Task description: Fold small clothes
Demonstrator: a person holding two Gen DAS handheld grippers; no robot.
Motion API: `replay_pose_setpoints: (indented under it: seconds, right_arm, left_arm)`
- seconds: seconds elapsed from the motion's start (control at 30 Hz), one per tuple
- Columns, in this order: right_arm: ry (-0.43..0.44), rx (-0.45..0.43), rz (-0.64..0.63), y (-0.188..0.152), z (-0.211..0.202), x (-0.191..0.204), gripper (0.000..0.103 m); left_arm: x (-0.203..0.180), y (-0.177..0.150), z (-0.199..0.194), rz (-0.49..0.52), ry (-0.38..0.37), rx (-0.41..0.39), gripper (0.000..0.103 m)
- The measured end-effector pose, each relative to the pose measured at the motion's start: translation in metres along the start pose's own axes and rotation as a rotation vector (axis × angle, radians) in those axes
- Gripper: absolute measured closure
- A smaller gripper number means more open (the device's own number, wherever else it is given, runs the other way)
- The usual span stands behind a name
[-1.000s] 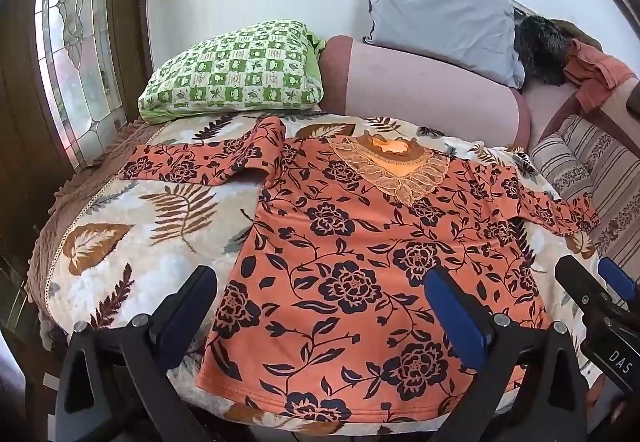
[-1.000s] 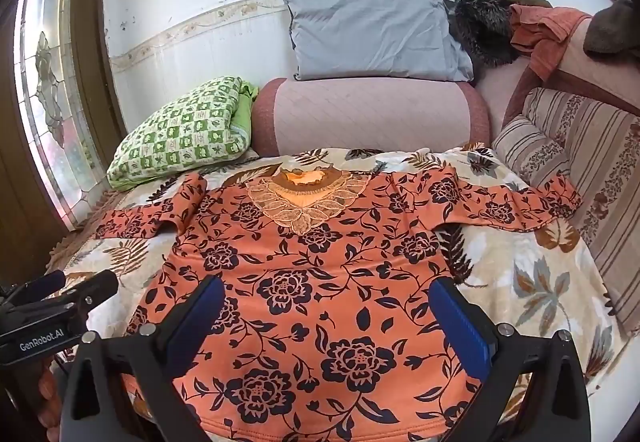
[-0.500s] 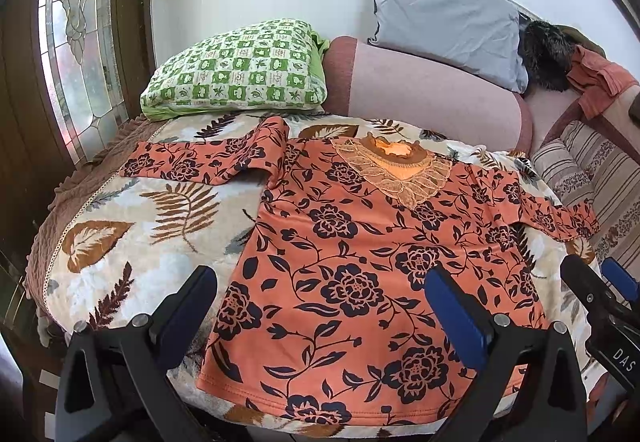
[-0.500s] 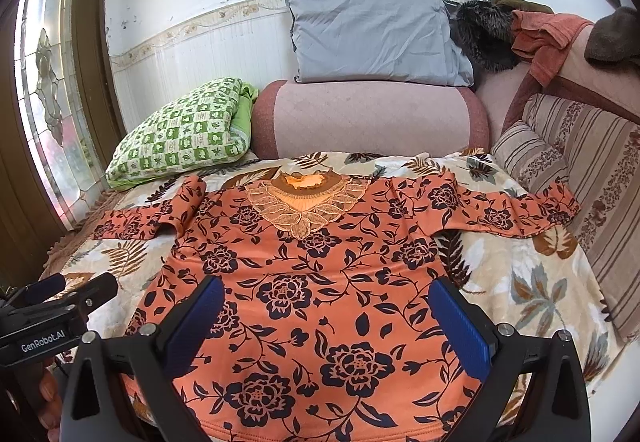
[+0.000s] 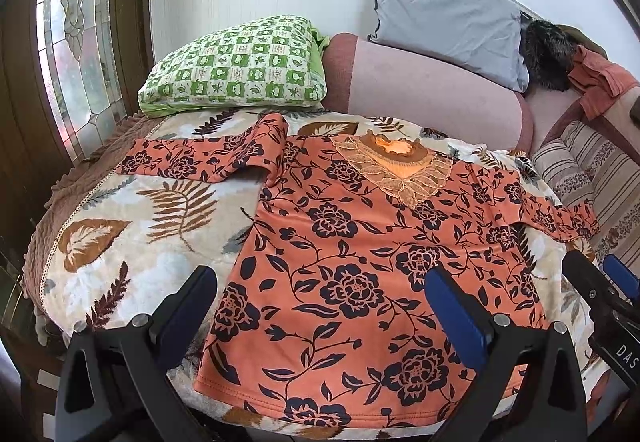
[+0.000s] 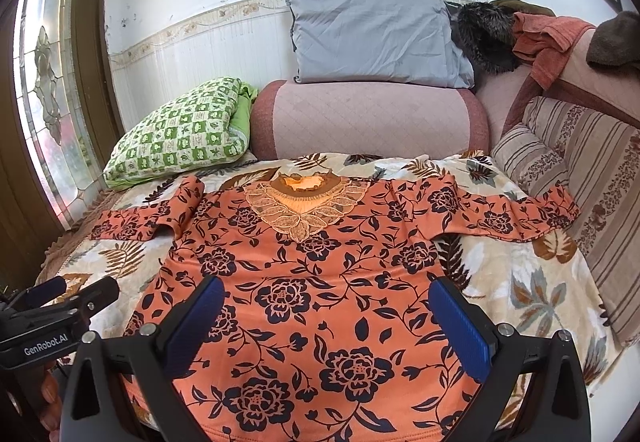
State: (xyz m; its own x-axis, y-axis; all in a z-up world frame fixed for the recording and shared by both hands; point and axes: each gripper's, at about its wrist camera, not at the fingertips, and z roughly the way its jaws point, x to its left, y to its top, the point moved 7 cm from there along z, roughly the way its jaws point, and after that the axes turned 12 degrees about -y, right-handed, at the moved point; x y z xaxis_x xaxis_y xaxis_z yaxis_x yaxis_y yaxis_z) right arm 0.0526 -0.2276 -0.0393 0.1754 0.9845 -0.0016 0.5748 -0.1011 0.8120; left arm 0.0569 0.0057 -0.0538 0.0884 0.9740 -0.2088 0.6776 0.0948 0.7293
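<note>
An orange top with dark flowers (image 5: 360,266) lies flat and face up on the leaf-print blanket (image 5: 132,242), sleeves spread to both sides, lace collar at the far end. It also shows in the right wrist view (image 6: 320,282). My left gripper (image 5: 320,306) is open and empty above the hem's left part. My right gripper (image 6: 332,318) is open and empty above the hem. The right gripper shows at the right edge of the left wrist view (image 5: 600,298). The left gripper shows at the left edge of the right wrist view (image 6: 60,302).
A green checked pillow (image 5: 236,70) lies at the far left. A pink bolster (image 5: 432,98) and a grey pillow (image 5: 444,18) stand behind the top. A striped cushion (image 6: 576,178) lines the right side. A stained-glass door (image 5: 76,42) is on the left.
Both grippers have drawn back and up a little from the top. Both stay open and empty. The top has not moved.
</note>
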Motion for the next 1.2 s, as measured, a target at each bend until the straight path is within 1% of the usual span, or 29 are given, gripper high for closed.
replay_pose_setpoints:
  seconds: [0.07, 0.17, 0.23, 0.27, 0.3, 0.37, 0.43, 0.67, 0.73, 0.77, 0.8, 0.87, 0.9, 0.97, 1.0, 1.03, 1.1, 1.13, 1.17, 1.2]
  right_arm:
    - [0.002, 0.001, 0.000, 0.000, 0.000, 0.000, 0.000]
    - [0.001, -0.001, 0.001, 0.000, 0.000, 0.000, 0.000]
    - [0.001, -0.001, -0.001, 0.002, 0.001, 0.001, 0.000]
    - [0.001, -0.002, -0.002, 0.002, 0.001, 0.002, 0.000]
    - [0.001, -0.003, -0.002, 0.003, 0.001, 0.002, 0.000]
    - [0.003, -0.001, -0.002, 0.003, 0.002, 0.003, 0.000]
    - [0.002, -0.002, -0.002, 0.003, 0.002, 0.003, 0.000]
    - [0.001, -0.002, -0.004, 0.002, 0.003, 0.004, 0.000]
    - [0.021, 0.017, 0.002, 0.000, 0.009, 0.004, 0.000]
    - [0.042, 0.033, 0.015, -0.002, 0.014, 0.002, 0.000]
    - [0.061, 0.057, 0.034, -0.005, 0.021, -0.002, 0.000]
    - [0.077, 0.134, 0.091, -0.014, 0.041, -0.021, 0.000]
    - [0.090, 0.182, 0.148, -0.019, 0.054, -0.037, 0.000]
    - [0.128, 0.233, 0.272, -0.024, 0.076, -0.072, 0.000]
    - [0.132, 0.248, 0.351, -0.024, 0.090, -0.099, 0.000]
    - [0.122, 0.253, 0.408, -0.023, 0.100, -0.120, 0.000]
    - [0.099, 0.255, 0.581, -0.022, 0.130, -0.184, 0.000]
    - [0.097, 0.258, 0.661, -0.021, 0.145, -0.212, 0.000]
    - [0.084, 0.252, 0.746, -0.020, 0.162, -0.247, 0.001]
    - [0.047, 0.240, 0.805, -0.017, 0.175, -0.278, 0.002]
  left_arm:
    - [0.001, -0.002, 0.002, -0.002, 0.011, 0.038, 0.000]
    - [0.000, -0.002, 0.003, -0.002, 0.012, 0.034, 0.000]
    - [0.000, -0.005, 0.005, -0.012, 0.012, 0.077, 0.000]
    - [0.000, -0.005, 0.005, -0.012, 0.015, 0.084, 0.000]
    - [0.000, -0.005, 0.005, -0.011, 0.015, 0.074, 0.000]
    - [0.001, -0.005, 0.006, -0.011, 0.019, 0.088, 0.000]
    - [0.000, -0.005, 0.006, -0.012, 0.017, 0.081, 0.000]
    - [0.002, -0.007, 0.009, -0.015, 0.018, 0.116, 0.000]
    - [0.007, -0.010, 0.015, -0.019, 0.023, 0.124, 0.000]
    - [0.009, -0.009, 0.017, -0.013, 0.025, 0.105, 0.000]
    - [0.014, -0.014, 0.025, -0.023, 0.029, 0.128, 0.000]
    - [0.018, -0.019, 0.034, -0.033, 0.027, 0.139, 0.000]
    - [0.021, -0.022, 0.039, -0.032, 0.037, 0.154, 0.000]
    - [0.026, -0.028, 0.052, -0.026, 0.051, 0.192, 0.000]
    - [0.027, -0.033, 0.061, -0.025, 0.060, 0.216, 0.000]
    - [0.029, -0.034, 0.065, -0.020, 0.065, 0.220, 0.000]
    - [0.031, -0.041, 0.084, -0.008, 0.077, 0.264, 0.000]
    - [0.030, -0.044, 0.091, -0.011, 0.070, 0.273, 0.000]
    - [0.029, -0.047, 0.099, -0.013, 0.063, 0.285, 0.000]
    - [0.028, -0.049, 0.106, -0.012, 0.062, 0.300, 0.000]
